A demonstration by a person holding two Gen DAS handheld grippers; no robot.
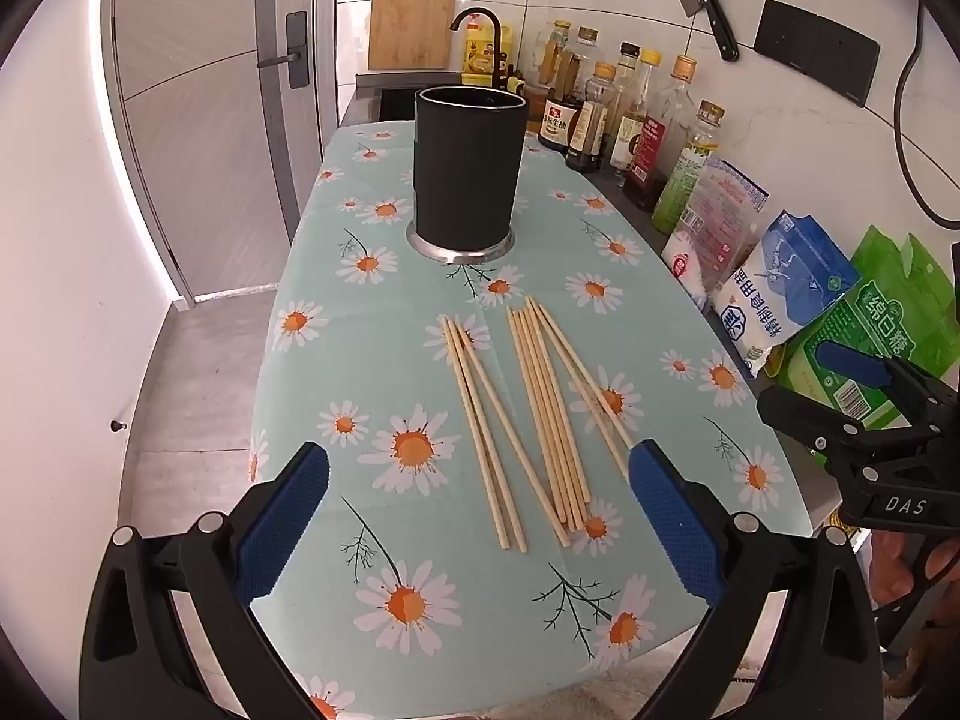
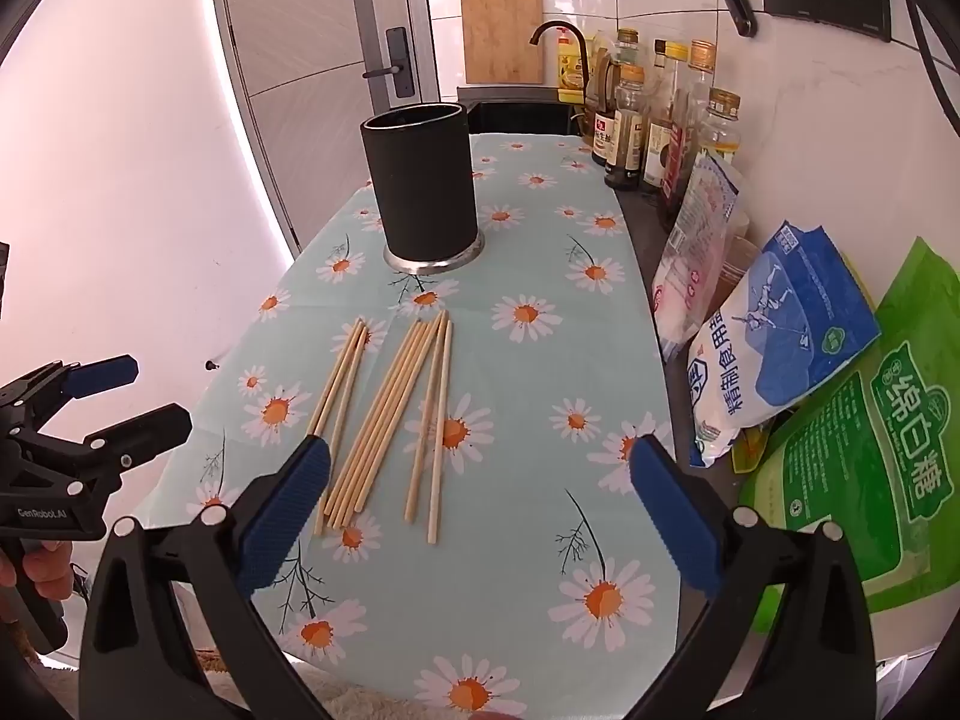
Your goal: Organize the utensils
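Note:
Several wooden chopsticks [image 1: 540,414] lie loose in two bunches on the daisy-print tablecloth [image 1: 372,372]; they also show in the right wrist view [image 2: 384,420]. A black cylindrical utensil holder [image 1: 468,171] on a metal base stands upright behind them, also in the right wrist view [image 2: 423,186]. My left gripper [image 1: 480,480] is open and empty, hovering over the near ends of the chopsticks. My right gripper [image 2: 480,480] is open and empty, just right of the chopsticks. Each gripper shows in the other's view, the right [image 1: 840,384] and the left [image 2: 126,396].
Sauce and oil bottles [image 1: 618,114] line the wall at the right. Bags of salt [image 1: 780,288] and sugar [image 2: 864,456] lean beside the table. A cutting board [image 1: 411,18], faucet [image 1: 480,24] and cleaver [image 1: 702,0] are at the back. A door [image 1: 198,120] is at the left.

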